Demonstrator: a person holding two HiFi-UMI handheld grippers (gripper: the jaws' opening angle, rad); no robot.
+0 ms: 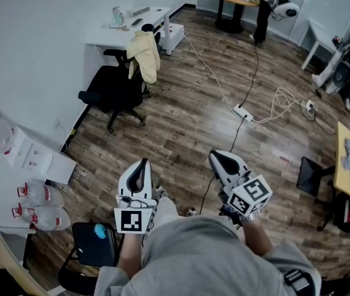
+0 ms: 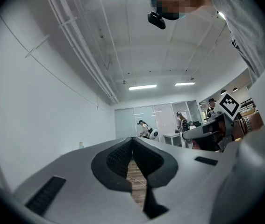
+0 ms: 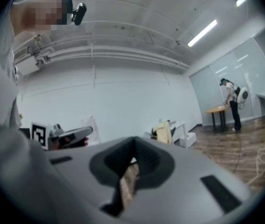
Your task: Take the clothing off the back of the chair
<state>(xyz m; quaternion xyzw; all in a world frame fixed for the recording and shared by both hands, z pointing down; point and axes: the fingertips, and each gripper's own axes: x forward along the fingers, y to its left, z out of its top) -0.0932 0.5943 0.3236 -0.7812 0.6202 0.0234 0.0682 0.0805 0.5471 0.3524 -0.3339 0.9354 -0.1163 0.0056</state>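
**Though both my grippers are shut and empty, the clothing hangs well ahead and to my left**

Since I start from what is nearest, my left gripper [image 1: 141, 165] and right gripper [image 1: 219, 158] sit close in front of me, side by side over the wooden floor [image 1: 187, 128]. Each has its jaws together at the tips with nothing between them.

Well beyond them, ahead and to the left, stands the black chair [image 1: 110, 91], against the front edge of the white desk [image 1: 122, 34]. The pale yellow clothing [image 1: 145, 55] is draped over the top edge of the chair's back, its length hanging straight down. I judge my left hand the nearer one, though both are well apart from it, so I must walk up first.

The right gripper view shows the clothing just above its jaw tips, small and far. The left gripper view misses it, showing only wall and the far glass partition. Only the head view shows how the clothing lies over the backrest.
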